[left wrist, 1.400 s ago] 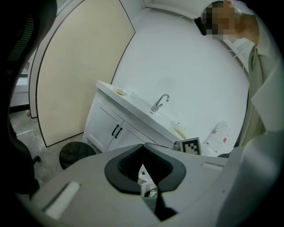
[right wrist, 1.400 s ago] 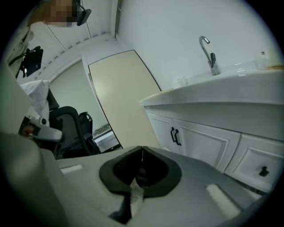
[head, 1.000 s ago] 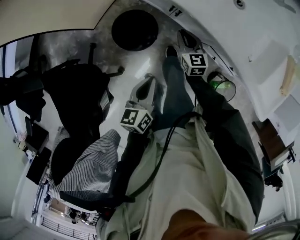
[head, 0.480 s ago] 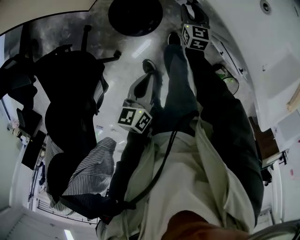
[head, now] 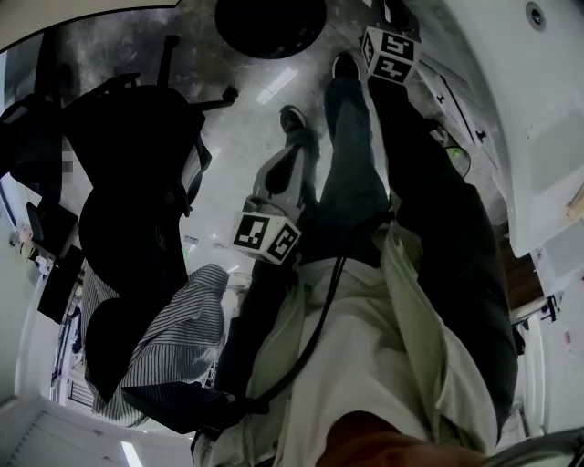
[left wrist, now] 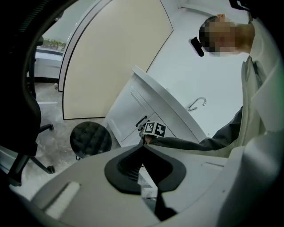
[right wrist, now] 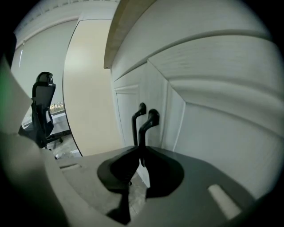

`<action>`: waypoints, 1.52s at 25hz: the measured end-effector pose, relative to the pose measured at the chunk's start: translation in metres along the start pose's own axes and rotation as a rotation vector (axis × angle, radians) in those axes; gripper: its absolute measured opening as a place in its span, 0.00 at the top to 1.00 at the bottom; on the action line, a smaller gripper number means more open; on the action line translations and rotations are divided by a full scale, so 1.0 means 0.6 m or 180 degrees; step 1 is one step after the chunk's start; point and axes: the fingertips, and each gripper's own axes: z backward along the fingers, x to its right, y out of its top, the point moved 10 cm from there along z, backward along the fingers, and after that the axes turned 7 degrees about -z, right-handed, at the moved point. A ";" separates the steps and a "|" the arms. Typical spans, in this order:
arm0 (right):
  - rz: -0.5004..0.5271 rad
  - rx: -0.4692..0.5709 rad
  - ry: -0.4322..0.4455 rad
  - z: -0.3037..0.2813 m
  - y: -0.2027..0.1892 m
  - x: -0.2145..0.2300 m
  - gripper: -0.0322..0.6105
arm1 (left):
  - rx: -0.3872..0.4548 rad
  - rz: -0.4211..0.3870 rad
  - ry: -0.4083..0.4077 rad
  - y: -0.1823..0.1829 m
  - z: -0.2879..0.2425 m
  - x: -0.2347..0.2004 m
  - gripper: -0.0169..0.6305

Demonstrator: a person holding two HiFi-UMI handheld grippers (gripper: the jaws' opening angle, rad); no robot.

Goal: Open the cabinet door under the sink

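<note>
The white cabinet (right wrist: 128, 95) under the sink has two black handles side by side. My right gripper (right wrist: 141, 150) reaches the nearer handle (right wrist: 151, 119). Its jaws are closing, and their pads press on the lower end of that handle. The other handle (right wrist: 141, 109) stands free just to its left. In the head view the right gripper (head: 394, 13) is at the top against the cabinet front (head: 474, 82). My left gripper (head: 290, 164) hangs over the floor by the person's legs. In the left gripper view it (left wrist: 143, 148) is shut on nothing and aimed toward the cabinet (left wrist: 128, 111).
A black round stool (head: 269, 23) stands on the floor next to the cabinet. A black office chair (head: 137, 173) with a striped cloth (head: 169, 337) fills the left. The person's legs (head: 365, 182) and shoes (head: 294, 123) lie between the grippers. A tap (left wrist: 197, 103) rises above the counter.
The right gripper has travelled up the picture to the cabinet front and its handles. The left gripper has sunk slightly and stays by the legs.
</note>
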 end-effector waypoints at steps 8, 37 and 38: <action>0.0187 -0.0086 0.0252 0.051 -0.046 -0.046 0.89 | 0.0092 -0.0103 -0.0030 -0.013 0.036 -0.010 0.96; 0.0668 -0.0976 0.0655 0.401 -0.273 -0.063 0.88 | -0.0144 -0.1055 -0.0912 -0.071 0.120 0.034 0.96; 0.0644 -0.1040 0.0596 0.425 -0.288 -0.045 0.88 | -0.0143 -0.1074 -0.0924 -0.078 0.122 0.042 0.96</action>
